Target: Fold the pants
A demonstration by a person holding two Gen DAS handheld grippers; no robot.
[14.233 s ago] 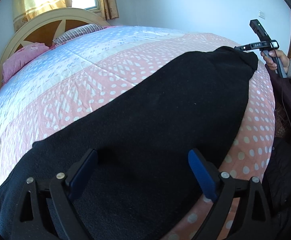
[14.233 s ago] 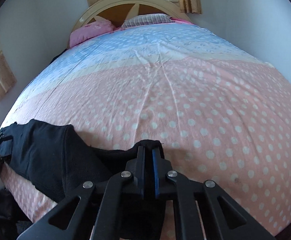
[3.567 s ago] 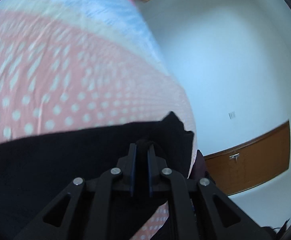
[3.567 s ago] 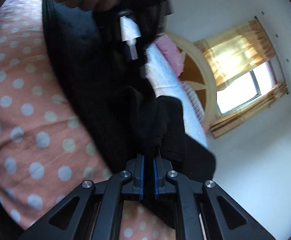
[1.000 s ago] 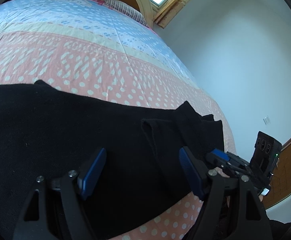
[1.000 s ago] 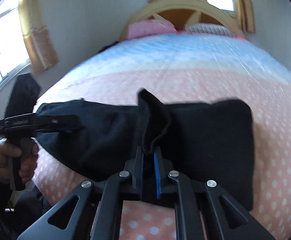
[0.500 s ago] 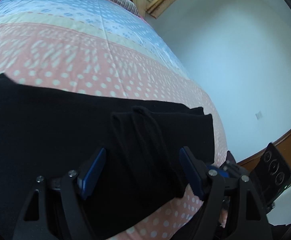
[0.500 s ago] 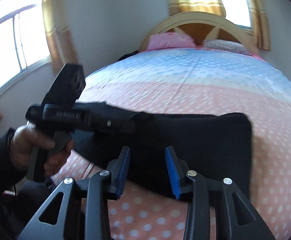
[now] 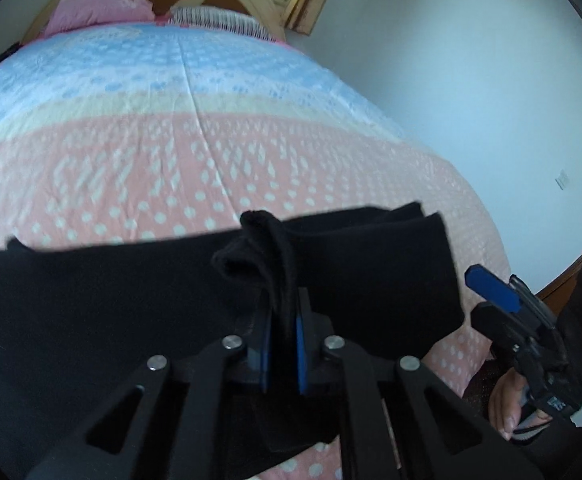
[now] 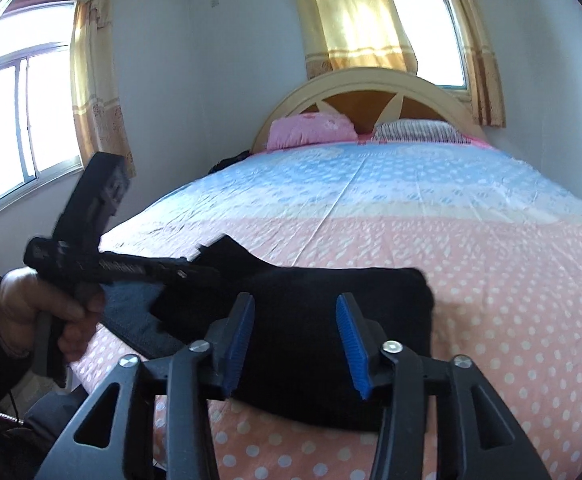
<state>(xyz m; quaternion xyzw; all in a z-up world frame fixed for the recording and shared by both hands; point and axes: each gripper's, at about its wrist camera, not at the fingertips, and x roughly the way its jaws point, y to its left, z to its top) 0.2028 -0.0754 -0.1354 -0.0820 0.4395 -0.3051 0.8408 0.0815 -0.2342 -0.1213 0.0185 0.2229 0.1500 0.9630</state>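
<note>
The black pants (image 9: 371, 272) were laid across the near edge of the bed (image 9: 195, 152), folded to a thick dark band on the dotted pink cover. A bunched ridge of the cloth was pinched tight in the closed left claw (image 9: 282, 344), a detail given only by the left wrist view. The right claw (image 10: 295, 344) was seen from its own camera, jaws opening, nothing pressed between them, the pants lying beyond. There too the left hand (image 10: 47, 312) was shown, and the windows and curtains (image 10: 351, 16).
</note>
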